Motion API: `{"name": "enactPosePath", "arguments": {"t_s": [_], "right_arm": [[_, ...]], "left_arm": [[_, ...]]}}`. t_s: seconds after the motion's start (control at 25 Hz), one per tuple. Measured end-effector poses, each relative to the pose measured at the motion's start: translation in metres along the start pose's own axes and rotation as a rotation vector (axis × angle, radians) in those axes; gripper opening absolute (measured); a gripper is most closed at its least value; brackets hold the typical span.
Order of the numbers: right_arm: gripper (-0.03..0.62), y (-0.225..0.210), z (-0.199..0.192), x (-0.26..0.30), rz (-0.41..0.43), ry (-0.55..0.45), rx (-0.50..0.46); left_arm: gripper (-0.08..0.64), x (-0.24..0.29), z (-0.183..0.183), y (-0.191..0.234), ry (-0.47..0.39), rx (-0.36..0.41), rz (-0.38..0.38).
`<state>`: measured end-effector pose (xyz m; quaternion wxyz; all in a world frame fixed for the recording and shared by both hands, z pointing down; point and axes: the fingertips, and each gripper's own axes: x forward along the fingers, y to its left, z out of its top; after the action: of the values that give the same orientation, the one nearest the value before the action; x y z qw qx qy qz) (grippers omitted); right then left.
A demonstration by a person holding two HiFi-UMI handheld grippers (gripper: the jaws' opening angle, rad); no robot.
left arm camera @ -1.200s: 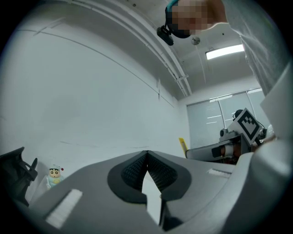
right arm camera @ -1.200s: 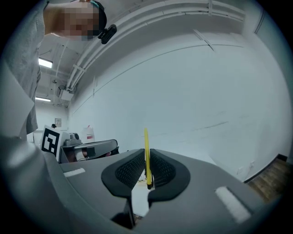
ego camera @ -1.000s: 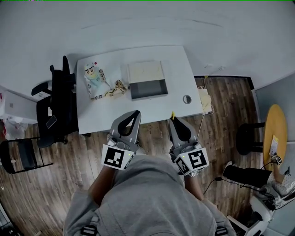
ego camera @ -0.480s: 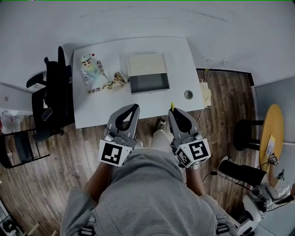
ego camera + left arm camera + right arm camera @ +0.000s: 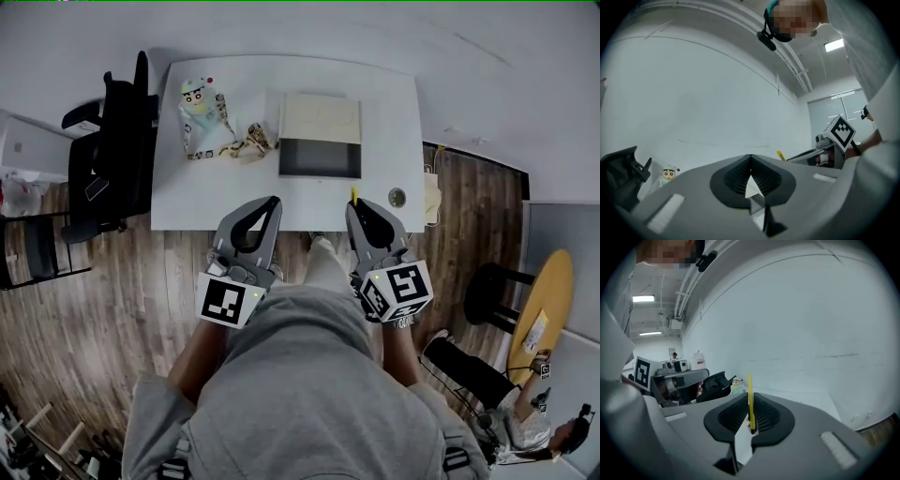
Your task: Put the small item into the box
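An open box [image 5: 320, 157] with a grey inside and a cream lid folded back stands on the white table [image 5: 187, 202]. My right gripper [image 5: 355, 207] hovers at the table's near edge, shut on a thin yellow stick [image 5: 354, 195] that pokes up between its jaws; the right gripper view shows the yellow stick [image 5: 750, 398] pinched upright. My left gripper [image 5: 270, 204] is beside it, shut with nothing held, as the left gripper [image 5: 750, 158] view confirms. Both are short of the box.
A cartoon figure toy [image 5: 199, 97] and a patterned lanyard [image 5: 249, 143] lie left of the box. A small round object [image 5: 397, 197] sits near the table's right front corner. A black office chair [image 5: 108, 159] stands left of the table. The floor is wood.
The table and box have drawn closer and sit higher and more to the right in the head view. Both grippers keep the same pose, the right still holding the yellow stick.
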<state>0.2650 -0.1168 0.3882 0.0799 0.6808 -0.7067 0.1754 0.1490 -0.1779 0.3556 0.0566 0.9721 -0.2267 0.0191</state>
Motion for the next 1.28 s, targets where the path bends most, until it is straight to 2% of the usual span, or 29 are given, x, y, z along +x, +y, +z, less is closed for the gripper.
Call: {"name": "enactPosePath", "arguments": {"t_s": [0.2,0.32,0.56,0.8,1.28], "right_arm": [[0.052,-0.021,0.002,0.022,0.062,0.067,-0.034],[0.052,-0.034,0.004,0.035,0.092,0.098,-0.055],[0.052,-0.051,-0.001,0.06,0.153,0.169,-0.092],[0.052,-0.059,-0.01,0.086,0.234,0.254,-0.144],[0.052,-0.055,-0.029,0.135,0.377,0.361,-0.177]], "left_arm": [[0.003,0.018,-0.002,0.011,0.002,-0.016,0.077],[0.003,0.033,0.002,0.017,-0.036,-0.02,0.116],[0.003,0.053,-0.007,0.019,0.003,-0.03,0.164],[0.003,0.067,-0.007,0.027,-0.01,-0.037,0.233],[0.003,0.063,-0.017,0.038,0.027,-0.055,0.359]]}}
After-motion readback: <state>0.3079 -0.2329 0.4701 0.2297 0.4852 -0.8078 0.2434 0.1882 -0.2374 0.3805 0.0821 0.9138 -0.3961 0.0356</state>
